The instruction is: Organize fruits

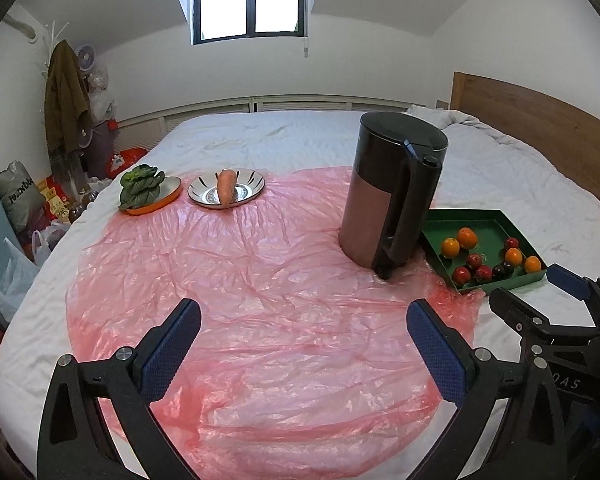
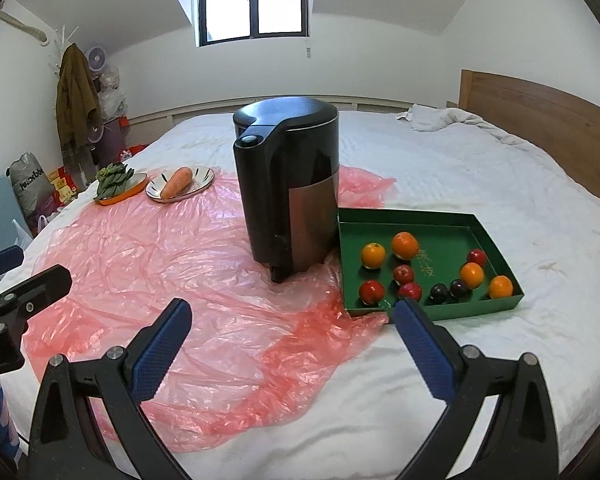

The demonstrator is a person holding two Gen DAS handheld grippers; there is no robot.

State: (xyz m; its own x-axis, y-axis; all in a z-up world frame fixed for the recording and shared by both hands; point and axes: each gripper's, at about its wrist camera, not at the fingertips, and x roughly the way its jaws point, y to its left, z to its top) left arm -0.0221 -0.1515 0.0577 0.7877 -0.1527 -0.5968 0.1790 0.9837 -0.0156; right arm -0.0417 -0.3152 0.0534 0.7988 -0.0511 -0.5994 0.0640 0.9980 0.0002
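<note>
- Right, the left hand-held gripper [image 1: 304, 320] hangs over the pink plastic sheet [image 1: 260, 280] with its jaws spread wide, nothing between them.
- The right hand-held gripper [image 2: 292, 316] is just as wide open and empty, its right finger [image 2: 424, 344] in front of the near wall of the green tray [image 2: 452, 240].
- In that tray, on the bed [image 2: 480, 168]: four oranges [image 2: 405, 245], four red fruits [image 2: 371, 291] and two dark ones [image 2: 439, 293], scattered loose.
- A black kettle [image 2: 288, 184] stands upright on the sheet, touching the tray's left side.
- Farther back, a carrot [image 2: 176, 182] lies on a patterned plate [image 2: 202, 172], and leafy greens [image 2: 114, 180] sit on an orange plate [image 2: 138, 186] beside it.
</note>
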